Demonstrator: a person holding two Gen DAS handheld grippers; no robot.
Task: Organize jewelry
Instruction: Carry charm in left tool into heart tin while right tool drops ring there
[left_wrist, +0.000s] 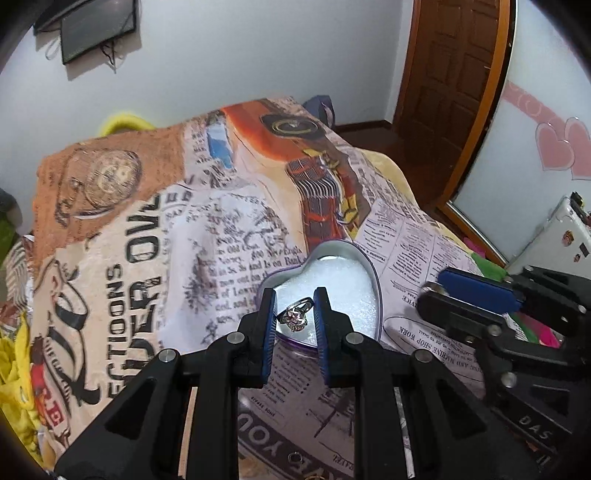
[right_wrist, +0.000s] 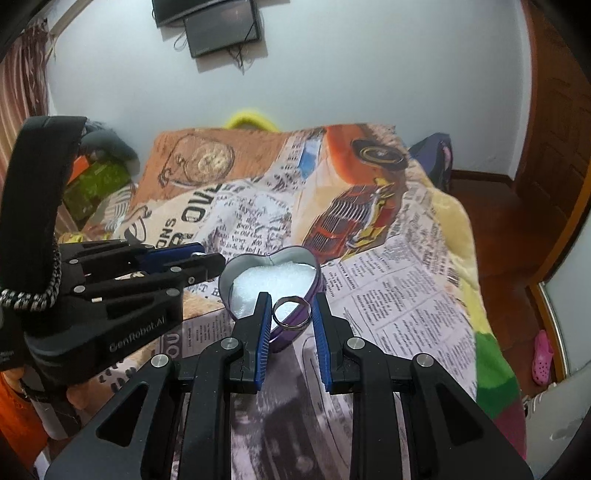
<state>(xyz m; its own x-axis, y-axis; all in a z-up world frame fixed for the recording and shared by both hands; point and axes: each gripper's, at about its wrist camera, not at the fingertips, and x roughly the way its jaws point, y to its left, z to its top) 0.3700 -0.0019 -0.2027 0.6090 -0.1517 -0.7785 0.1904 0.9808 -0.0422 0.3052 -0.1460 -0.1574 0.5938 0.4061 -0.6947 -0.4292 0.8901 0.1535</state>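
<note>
A heart-shaped tin with a white foam lining lies open on the printed blanket. In the left wrist view my left gripper hangs just over the tin's near edge. It is shut on a silver ring with a pale stone, which spans the blue pads. My right gripper shows side-on to the right of the tin. In the right wrist view my right gripper is shut on a plain silver band, held upright above the near rim of the tin. My left gripper reaches in from the left.
The blanket covers a bed with soft folds. Another small ring lies on it near the bottom edge. A white case stands at the right. A wooden door and a floor with a pink shoe lie beyond.
</note>
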